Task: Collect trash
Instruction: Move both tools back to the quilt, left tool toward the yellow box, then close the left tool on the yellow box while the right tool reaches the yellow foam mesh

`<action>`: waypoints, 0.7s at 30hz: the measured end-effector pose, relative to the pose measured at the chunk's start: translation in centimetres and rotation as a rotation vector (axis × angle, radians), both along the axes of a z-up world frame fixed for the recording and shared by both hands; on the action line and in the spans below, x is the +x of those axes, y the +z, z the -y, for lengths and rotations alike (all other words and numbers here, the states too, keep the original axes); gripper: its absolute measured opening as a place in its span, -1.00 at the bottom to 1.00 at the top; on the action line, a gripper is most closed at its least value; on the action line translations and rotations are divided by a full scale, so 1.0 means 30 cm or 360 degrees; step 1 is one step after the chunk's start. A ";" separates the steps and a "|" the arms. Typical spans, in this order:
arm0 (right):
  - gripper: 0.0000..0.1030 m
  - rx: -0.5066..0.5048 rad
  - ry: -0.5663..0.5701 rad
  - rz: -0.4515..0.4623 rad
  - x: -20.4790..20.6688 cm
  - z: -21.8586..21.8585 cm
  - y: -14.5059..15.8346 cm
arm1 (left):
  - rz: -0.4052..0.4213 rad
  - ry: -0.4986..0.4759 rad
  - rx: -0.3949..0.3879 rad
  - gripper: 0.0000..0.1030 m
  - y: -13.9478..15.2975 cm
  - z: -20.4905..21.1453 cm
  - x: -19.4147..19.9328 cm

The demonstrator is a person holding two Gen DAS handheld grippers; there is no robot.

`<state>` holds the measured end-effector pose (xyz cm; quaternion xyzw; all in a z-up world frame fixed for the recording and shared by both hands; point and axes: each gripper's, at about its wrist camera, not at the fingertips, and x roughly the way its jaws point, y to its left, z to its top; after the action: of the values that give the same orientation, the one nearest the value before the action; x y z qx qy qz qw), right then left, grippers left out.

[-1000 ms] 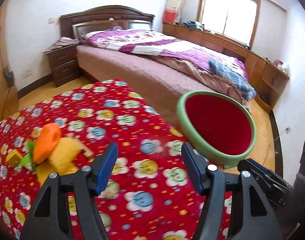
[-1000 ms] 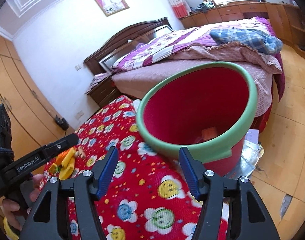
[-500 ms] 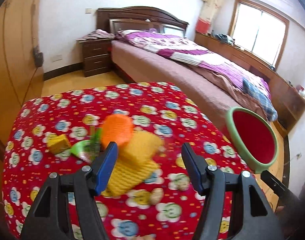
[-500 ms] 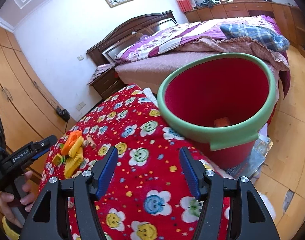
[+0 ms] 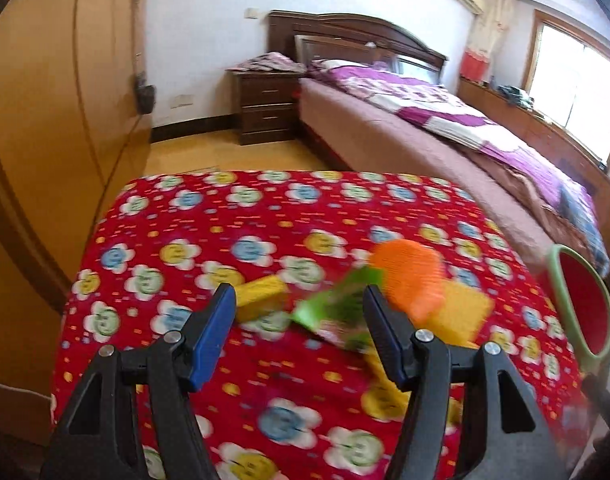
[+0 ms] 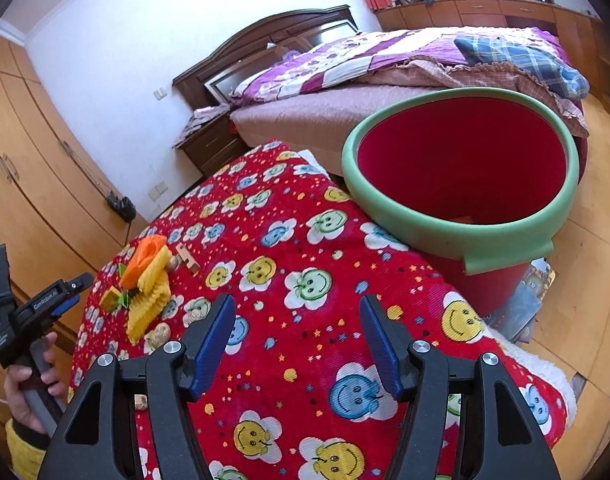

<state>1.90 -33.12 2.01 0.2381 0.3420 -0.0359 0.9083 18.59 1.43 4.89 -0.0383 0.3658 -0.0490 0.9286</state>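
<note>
A: On the worktop (image 6: 345,320), beside the red bin (image 6: 457,216), what's in the pile?

B: A yellow ridged sheet (image 6: 151,300), an orange cup-liner (image 5: 409,276), a green wrapper (image 5: 337,312), a yellow block (image 5: 261,296) (all look light and crushable).

A: Jaws?

B: The left gripper (image 5: 299,330) and the right gripper (image 6: 297,332) are both gaping, empty. I'd pinch the wrapper's free edge.

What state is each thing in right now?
Left gripper: open, empty.
Right gripper: open, empty.
Bin: upright beside the table, nearly empty, one small piece inside.
Trash pile: on the tablecloth, uncollected.
Green wrapper: lying flat in the pile.
</note>
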 end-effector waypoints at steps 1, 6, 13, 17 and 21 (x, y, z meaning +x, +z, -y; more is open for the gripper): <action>0.28 -0.0004 0.0002 -0.0009 0.003 -0.003 -0.004 | -0.0007 0.0020 0.0002 0.27 -0.008 -0.017 0.013; 0.28 -0.0013 0.0004 -0.0043 0.020 -0.014 -0.021 | -0.0075 0.0105 -0.0019 0.27 -0.055 -0.071 0.089; 0.28 -0.0034 0.0001 -0.0078 0.035 -0.015 -0.043 | -0.0145 0.0146 -0.0071 0.27 -0.122 -0.072 0.159; 0.28 -0.0033 -0.0006 -0.0084 0.043 -0.008 -0.053 | -0.0191 0.0157 -0.0110 0.26 -0.158 -0.059 0.176; 0.28 -0.0041 -0.0003 -0.0083 0.046 -0.007 -0.056 | -0.0233 0.0164 -0.0117 -0.14 -0.187 -0.058 0.185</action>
<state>3.29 -32.92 0.33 0.2256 0.3650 -0.0473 0.9020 24.14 3.18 -0.73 -0.0948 0.4281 -0.0116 0.8987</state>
